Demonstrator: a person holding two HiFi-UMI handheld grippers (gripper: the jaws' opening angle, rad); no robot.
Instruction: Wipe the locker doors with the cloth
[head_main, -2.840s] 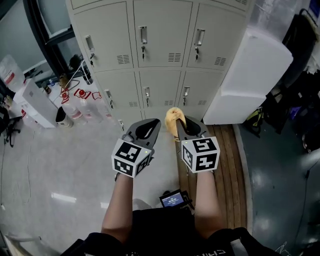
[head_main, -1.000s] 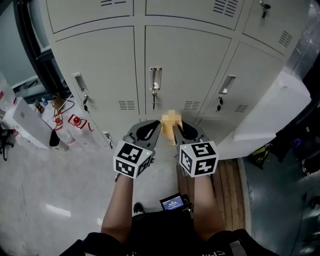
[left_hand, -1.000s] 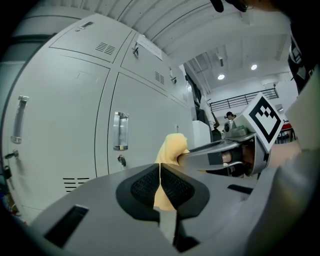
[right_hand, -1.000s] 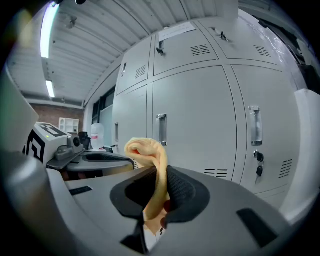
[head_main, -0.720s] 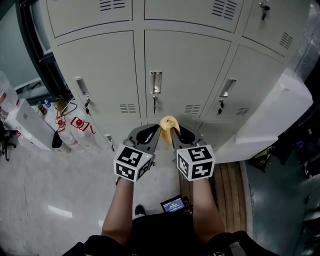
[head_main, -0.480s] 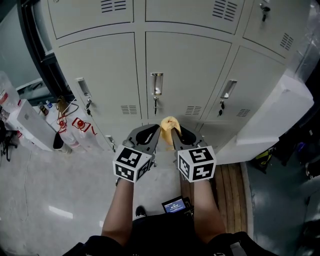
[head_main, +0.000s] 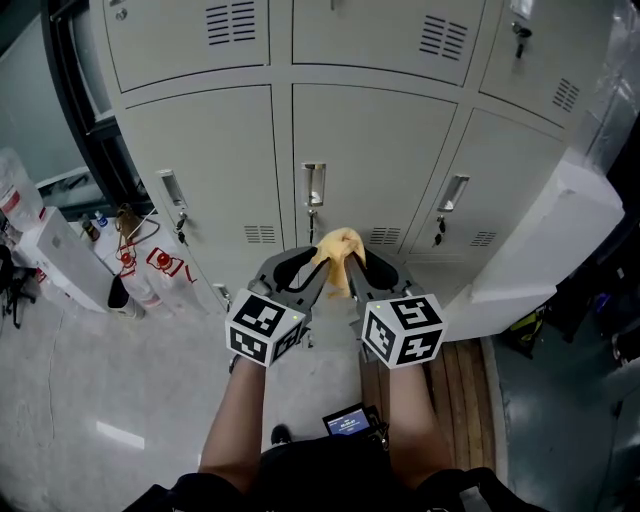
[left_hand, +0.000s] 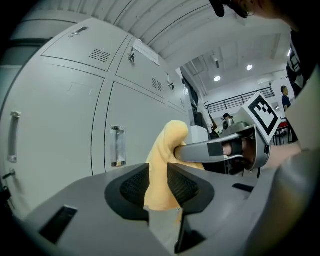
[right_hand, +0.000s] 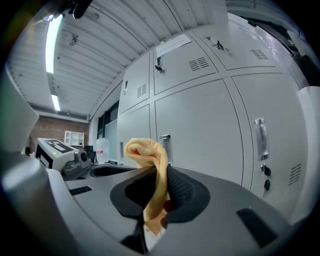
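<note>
Lower end of cloth (head_main: 338, 246) buried between the fingers (left_hand: 134, 186); top-row locker doors (head_main: 190, 40) cropped by the edge.

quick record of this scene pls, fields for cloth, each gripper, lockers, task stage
cloth: yellow soft cloth, bunched, held between both grippers
left gripper: shut on the cloth
right gripper: shut on the cloth
lockers: pale grey metal locker doors straight ahead, closed; metal handle on the middle one
task stage: cloth is raised in front of the middle door; no contact with the door shows, so wiping looks not yet begun
</note>
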